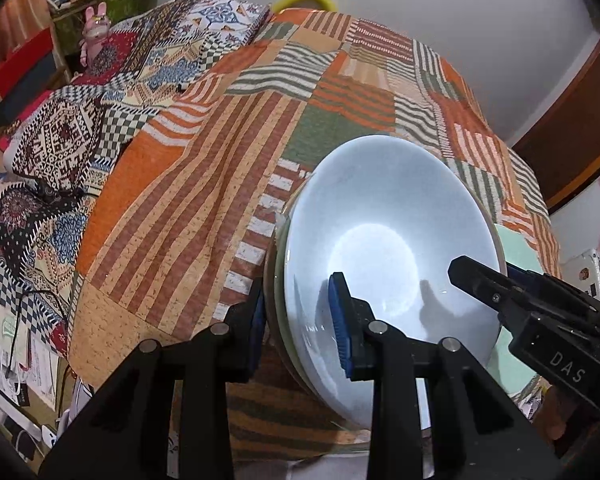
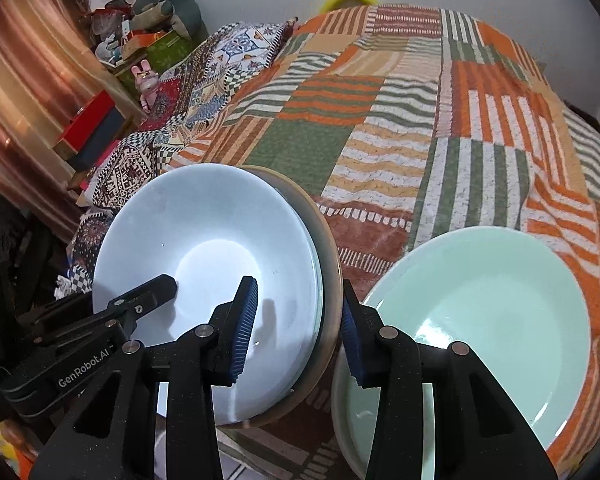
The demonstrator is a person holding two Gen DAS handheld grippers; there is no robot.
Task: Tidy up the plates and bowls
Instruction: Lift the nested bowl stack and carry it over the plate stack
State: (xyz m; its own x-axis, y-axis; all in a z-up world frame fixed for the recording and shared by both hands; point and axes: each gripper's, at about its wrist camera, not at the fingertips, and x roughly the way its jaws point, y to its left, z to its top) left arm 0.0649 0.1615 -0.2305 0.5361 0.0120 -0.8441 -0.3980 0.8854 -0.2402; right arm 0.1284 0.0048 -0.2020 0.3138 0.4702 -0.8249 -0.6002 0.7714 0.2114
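Observation:
A stack of nested bowls hangs tilted over the bed, with a white bowl [image 1: 388, 232] [image 2: 204, 232] on top and a brown-rimmed bowl [image 2: 332, 280] beneath. My left gripper [image 1: 300, 320] is shut on the stack's left rim, one blue pad inside the white bowl and the other finger outside. On the opposite rim my right gripper [image 2: 300, 324] clamps the same way. Each gripper shows in the other's view, the right gripper [image 1: 496, 276] and the left gripper [image 2: 156, 292]. A mint green plate [image 2: 480, 320] [image 1: 516, 248] lies on the bedspread to the right of the stack.
An orange, green and white patchwork bedspread [image 2: 380, 120] covers the bed. A patterned blanket [image 1: 80, 140] lies crumpled along its left side. Shelves with boxes and a pink rabbit toy [image 1: 94, 28] stand at far left. Cables and papers [image 1: 16, 340] litter the floor.

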